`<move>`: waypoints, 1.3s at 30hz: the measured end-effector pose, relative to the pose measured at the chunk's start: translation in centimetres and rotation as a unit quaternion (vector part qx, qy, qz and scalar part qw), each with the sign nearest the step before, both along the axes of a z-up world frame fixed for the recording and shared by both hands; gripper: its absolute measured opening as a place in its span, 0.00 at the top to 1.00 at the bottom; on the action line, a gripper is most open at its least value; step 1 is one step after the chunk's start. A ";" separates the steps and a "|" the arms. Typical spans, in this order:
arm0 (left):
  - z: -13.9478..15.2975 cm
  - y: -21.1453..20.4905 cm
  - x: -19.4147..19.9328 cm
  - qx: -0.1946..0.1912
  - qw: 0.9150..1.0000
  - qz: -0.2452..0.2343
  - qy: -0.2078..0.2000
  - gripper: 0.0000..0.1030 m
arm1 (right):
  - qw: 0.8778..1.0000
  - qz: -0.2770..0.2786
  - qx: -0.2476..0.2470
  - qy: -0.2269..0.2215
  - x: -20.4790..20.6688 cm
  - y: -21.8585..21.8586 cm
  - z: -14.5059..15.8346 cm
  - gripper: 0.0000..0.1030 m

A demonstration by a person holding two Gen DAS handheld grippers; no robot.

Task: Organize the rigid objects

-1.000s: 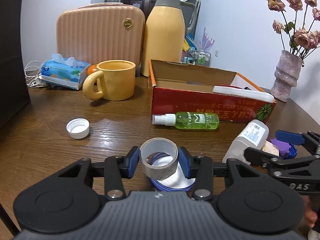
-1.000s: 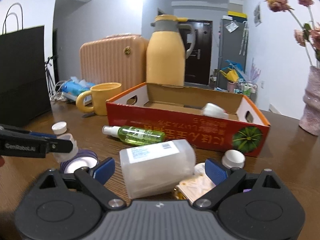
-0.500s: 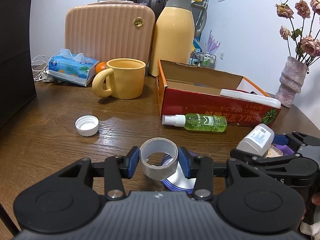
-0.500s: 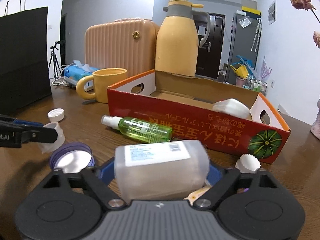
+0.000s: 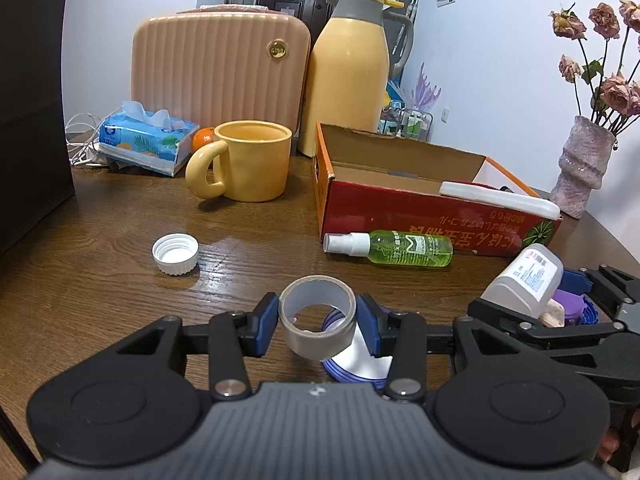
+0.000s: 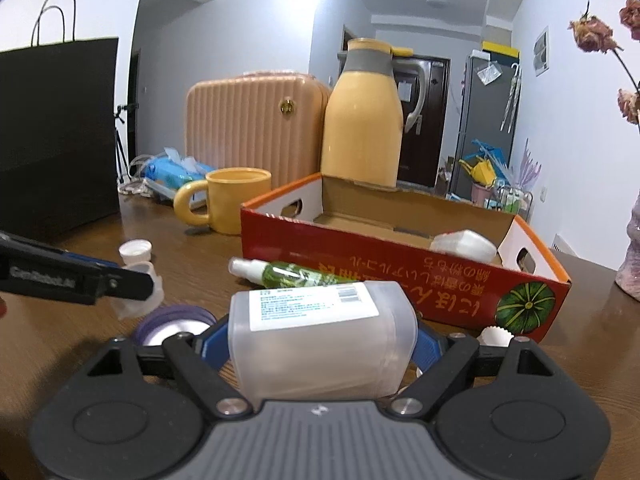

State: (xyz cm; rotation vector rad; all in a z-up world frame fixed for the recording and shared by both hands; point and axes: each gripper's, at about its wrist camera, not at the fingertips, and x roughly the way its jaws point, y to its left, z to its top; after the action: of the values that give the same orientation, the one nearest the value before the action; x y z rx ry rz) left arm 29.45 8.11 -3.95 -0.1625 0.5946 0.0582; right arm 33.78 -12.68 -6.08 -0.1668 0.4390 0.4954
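The left tongs [image 5: 318, 320] pinched a grey tape roll [image 5: 318, 322] between their blue pads, holding it just above a purple-rimmed lid [image 5: 356, 364] that lay on the brown tabletop [image 5: 100, 280]. The right tongs [image 6: 320, 346] clamped a white plastic bottle [image 6: 320, 348] lying on its side, label up, with a blue pad pressed against each end; in the left view this bottle [image 5: 526, 276] sat at the far right, above some purple and blue bits too crowded to make out.

Just beyond the bottle a green spray bottle [image 5: 390, 246] lay on its side, close along the near wall of a red cardboard box [image 5: 400, 216]. Inside the box, toward its right end, rested a white container [image 6: 464, 246]. A small white ridged cap [image 6: 496, 336] stood near the box's right front corner. To the left, well apart from the tape roll, a white screw cap [image 5: 175, 254] sat open side up.

Farther back stood a yellow mug [image 5: 248, 160] with its handle to the left, a tall yellow jug [image 5: 348, 76] behind the box, and a peach ribbed case [image 5: 220, 76] beside it. A blue tissue pack [image 5: 148, 140] lay at the far left with an orange [image 5: 202, 138] just beside it, and a pale vase [image 5: 580, 168] of dried roses stood at the far right.
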 end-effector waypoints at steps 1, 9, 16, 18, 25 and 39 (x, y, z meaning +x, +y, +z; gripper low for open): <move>0.1 0.0 -0.2 0.000 1.000 0.000 -0.003 0.58 | 1.000 -0.001 0.004 -0.003 -0.3 -0.1 0.2 0.16; 1.5 -0.8 -1.2 0.005 1.000 -0.002 -0.027 0.58 | 0.999 -0.013 0.040 -0.034 -2.2 -1.1 2.5 0.16; 3.7 -2.0 -1.5 0.005 0.999 -0.007 -0.050 0.58 | 0.996 -0.021 0.060 -0.064 -3.1 -2.3 4.9 0.16; 4.5 -2.4 -1.4 0.006 0.998 -0.009 -0.058 0.58 | 0.995 -0.024 0.065 -0.073 -3.0 -2.6 5.7 0.16; 7.2 -4.4 -0.4 0.007 0.996 -0.021 -0.088 0.58 | 0.991 -0.044 0.080 -0.095 -2.2 -4.1 7.6 0.16; 8.4 -6.3 4.7 -0.016 0.995 -0.007 -0.094 0.58 | 0.983 -0.095 0.115 -0.109 2.7 -6.5 8.7 0.16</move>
State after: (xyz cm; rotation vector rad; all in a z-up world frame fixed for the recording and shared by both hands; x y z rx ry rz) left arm 34.15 1.79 4.45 -0.1925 0.4093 0.0206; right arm 36.49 -19.16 2.60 0.0449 0.1791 0.3314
